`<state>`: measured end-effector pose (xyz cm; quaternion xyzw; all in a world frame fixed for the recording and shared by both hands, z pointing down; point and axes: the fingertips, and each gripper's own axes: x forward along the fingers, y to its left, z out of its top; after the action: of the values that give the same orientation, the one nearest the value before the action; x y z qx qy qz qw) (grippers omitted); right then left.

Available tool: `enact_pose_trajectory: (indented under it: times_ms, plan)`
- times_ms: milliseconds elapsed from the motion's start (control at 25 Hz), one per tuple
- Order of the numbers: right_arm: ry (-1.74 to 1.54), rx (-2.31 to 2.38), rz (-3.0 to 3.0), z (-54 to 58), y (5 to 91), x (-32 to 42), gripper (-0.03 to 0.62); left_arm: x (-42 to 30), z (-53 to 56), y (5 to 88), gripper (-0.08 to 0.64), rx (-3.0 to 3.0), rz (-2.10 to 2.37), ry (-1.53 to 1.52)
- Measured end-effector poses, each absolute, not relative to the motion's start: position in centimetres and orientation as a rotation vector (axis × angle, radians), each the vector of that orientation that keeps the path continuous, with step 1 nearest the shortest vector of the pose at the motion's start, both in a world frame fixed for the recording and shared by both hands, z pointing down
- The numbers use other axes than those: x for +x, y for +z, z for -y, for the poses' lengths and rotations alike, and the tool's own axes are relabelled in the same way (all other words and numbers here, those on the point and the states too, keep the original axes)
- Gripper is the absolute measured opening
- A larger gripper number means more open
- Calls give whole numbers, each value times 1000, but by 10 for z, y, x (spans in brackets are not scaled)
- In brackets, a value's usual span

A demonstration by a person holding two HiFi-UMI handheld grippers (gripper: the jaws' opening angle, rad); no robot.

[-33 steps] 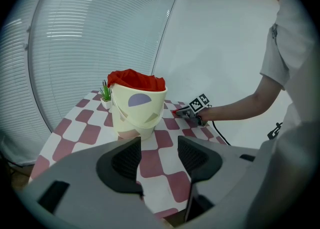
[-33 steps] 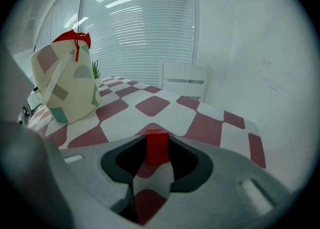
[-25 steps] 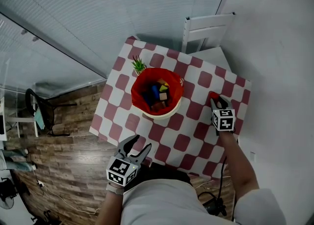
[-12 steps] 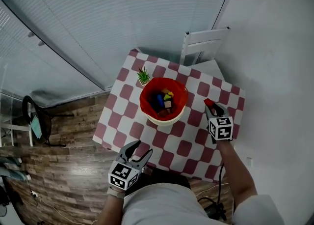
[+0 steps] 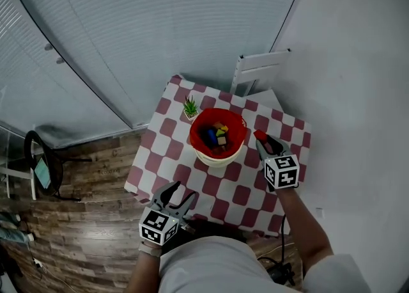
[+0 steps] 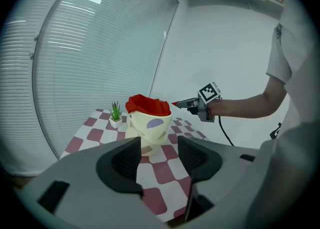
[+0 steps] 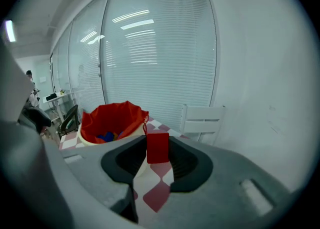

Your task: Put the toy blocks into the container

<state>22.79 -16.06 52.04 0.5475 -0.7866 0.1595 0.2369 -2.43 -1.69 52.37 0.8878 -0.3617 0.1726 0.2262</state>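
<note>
Above the right edge of the table (image 5: 185, 173), my right gripper (image 5: 261, 137) is clamped on a flat red block (image 7: 158, 147), raised about level with the rim of the container (image 5: 216, 156) and just beside it. The red-lined container stands mid-table with several coloured blocks (image 5: 216, 137) inside, perhaps five, too small to count. At the near edge my left gripper (image 5: 179, 192) hangs with its jaws apart and empty.

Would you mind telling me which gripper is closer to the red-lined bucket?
Right. The right gripper, shut on a red block, is just beside the bucket; the left gripper, open, is at the near edge of the table.
</note>
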Motion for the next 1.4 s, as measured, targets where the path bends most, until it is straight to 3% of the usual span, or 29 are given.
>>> enact_pose_trajectory:
  times_ms: [280, 760, 1400]
  plan:
    - [373, 1405, 2231, 169, 486, 175, 140, -41, 21, 512, 216, 2458, 1034, 423]
    - [322, 1180, 2207, 203, 497, 99, 141, -88, 18, 501, 216, 2390, 1190, 357]
    - [358, 1158, 2291, 193, 488, 70, 153, -115, 25, 489, 216, 2375, 1265, 312]
